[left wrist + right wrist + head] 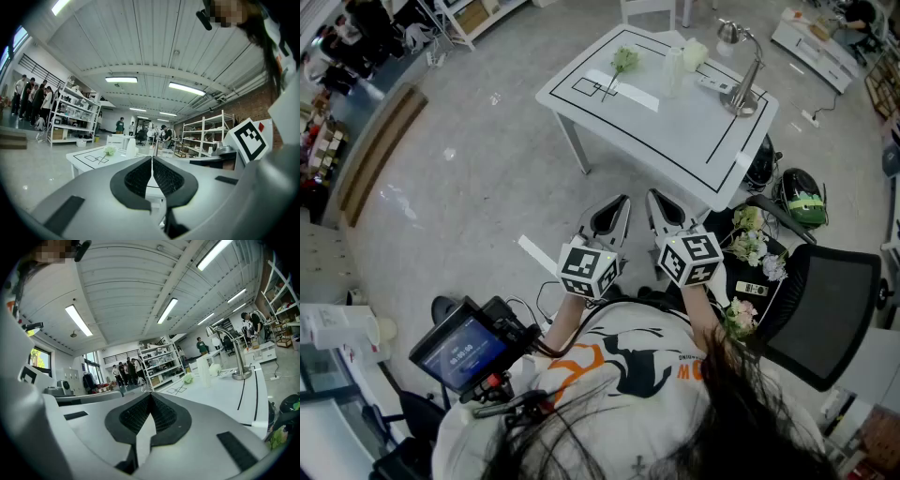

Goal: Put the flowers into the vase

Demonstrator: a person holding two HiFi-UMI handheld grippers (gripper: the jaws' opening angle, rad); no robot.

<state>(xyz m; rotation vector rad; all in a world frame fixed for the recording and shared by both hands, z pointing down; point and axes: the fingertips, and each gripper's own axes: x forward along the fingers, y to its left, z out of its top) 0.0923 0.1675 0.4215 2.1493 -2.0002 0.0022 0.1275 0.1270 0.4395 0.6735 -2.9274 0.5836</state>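
Left claw (617, 208) and right claw (658, 204) were both pinched together, empty, side by side, well short of tabletop (675, 127). Vase (674, 71) stood upright there. Green-white flower (624, 60) lay left of vase in head view, apart from it. More flowers (751, 242) lay far nearer person than vase, beside chair (825, 300). Likely best: open claw before reaching, pinch stem low, not bloom, lower stem-first into vase, steady vase with other claw.

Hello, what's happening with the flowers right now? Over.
Left gripper and right gripper shut, empty, short of the table. Flower lies beside the vase, not in it. Nothing blocking the way.
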